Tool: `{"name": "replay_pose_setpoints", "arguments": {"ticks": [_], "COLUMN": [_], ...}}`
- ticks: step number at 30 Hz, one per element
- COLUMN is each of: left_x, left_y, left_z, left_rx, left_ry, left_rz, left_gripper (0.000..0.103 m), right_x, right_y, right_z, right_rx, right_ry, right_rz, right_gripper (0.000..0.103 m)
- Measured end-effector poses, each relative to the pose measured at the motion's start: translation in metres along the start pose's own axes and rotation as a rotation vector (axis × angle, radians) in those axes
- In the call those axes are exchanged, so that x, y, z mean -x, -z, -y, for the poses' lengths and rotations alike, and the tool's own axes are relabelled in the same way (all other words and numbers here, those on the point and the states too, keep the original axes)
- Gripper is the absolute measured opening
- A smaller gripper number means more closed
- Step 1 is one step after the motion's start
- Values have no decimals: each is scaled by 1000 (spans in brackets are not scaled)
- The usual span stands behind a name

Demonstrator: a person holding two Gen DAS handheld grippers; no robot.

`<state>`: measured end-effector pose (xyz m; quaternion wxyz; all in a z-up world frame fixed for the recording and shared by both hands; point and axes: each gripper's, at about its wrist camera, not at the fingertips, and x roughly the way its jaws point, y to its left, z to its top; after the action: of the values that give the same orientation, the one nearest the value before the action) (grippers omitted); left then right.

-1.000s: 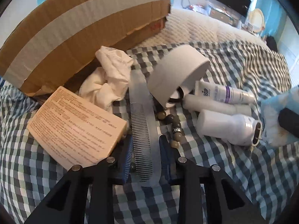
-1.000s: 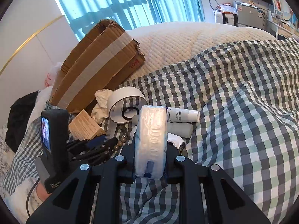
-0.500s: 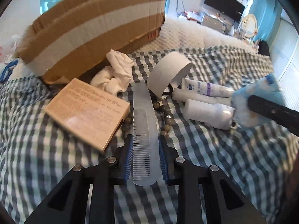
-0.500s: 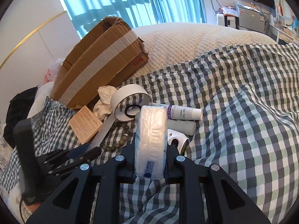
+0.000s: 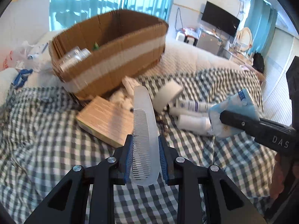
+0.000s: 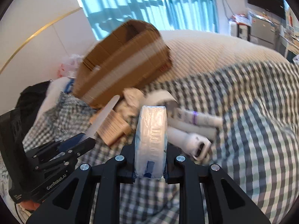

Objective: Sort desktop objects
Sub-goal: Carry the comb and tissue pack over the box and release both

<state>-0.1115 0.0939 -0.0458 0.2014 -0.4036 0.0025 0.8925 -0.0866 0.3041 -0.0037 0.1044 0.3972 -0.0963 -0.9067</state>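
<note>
The left gripper (image 5: 145, 155) is clamped on a translucent comb (image 5: 144, 130), blue pads pressing both long edges; the comb projects away from the camera, its far end over the clutter on the checked cloth (image 5: 46, 130). The right gripper (image 6: 150, 160) is clamped on a pale blue tissue pack (image 6: 151, 140), held on edge between the jaws; in the left wrist view the same pack (image 5: 235, 110) appears at the right, gripped above the cloth.

On the cloth, near to far: a tan box (image 5: 106, 121) left of the comb; white tubes and a white bottle (image 5: 192, 122) to the right; a white tape roll (image 5: 168, 95) just beyond them; crumpled white tissue (image 5: 121, 99) beside the roll. A cardboard box (image 5: 112, 56) stands open at the far left, clear items visible inside. A cream quilt (image 6: 214, 50) lies beyond the cloth; blue curtains (image 6: 149, 5) hang behind; motion blur softens both views.
</note>
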Motion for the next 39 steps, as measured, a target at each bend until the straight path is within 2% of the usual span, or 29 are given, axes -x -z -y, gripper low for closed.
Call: {"name": "replay_pose_setpoints", "arguments": {"ticks": [6, 12, 15, 19, 21, 22, 23, 24, 25, 27, 28, 29, 33, 35, 39], "left_x": [19, 19, 6, -29, -48, -54, -59, -65, -70, -77, -78, -77, -60, -43, -10], "left_y": [-40, -90, -124, -156, -165, -168, -169, -170, -170, -170, -169, -166, -151, -139, -112], "left_z": [-13, -31, -40, -54, -64, -68, -69, -72, -73, -73, -73, -73, -74, -74, -75], "left_rx": [6, 2, -28, -22, -2, 6, 8, 7, 3, -10, -13, -10, 10, 24, 35], "left_ry": [-29, -55, -97, -144, -167, -166, -165, -168, -174, -193, -226, -249, -227, -217, -223], "left_rz": [93, 159, 195, 164, 152, 151, 149, 141, 133, 105, 93, 97, 96, 96, 111], "left_gripper": [26, 26, 26, 26, 26, 26, 26, 26, 29, 53, 75, 86, 91, 95, 103], "right_x": [6, -23, -50, -94, -105, -109, -111, -111, -108, -100, -92, -86, -55, -43, -36], "right_y": [-51, -113, -145, -173, -181, -185, -187, -187, -186, -183, -177, -175, -147, -130, -90], "right_z": [-25, -44, -51, -56, -55, -54, -52, -49, -46, -34, -25, -19, 9, 19, 34], "right_rx": [68, 101, 73, 81, 84, 88, 88, 82, 73, 54, 40, 34, 20, 26, 53], "right_ry": [-44, -77, -114, -88, -81, -68, -51, -35, -25, -6, 6, 11, 45, 58, 33], "right_rz": [80, 109, 103, 79, 95, 110, 121, 133, 148, 154, 164, 169, 156, 139, 78], "right_gripper": [20, 20, 20, 21, 22, 33, 57, 66, 73, 73, 73, 73, 75, 81, 84]}}
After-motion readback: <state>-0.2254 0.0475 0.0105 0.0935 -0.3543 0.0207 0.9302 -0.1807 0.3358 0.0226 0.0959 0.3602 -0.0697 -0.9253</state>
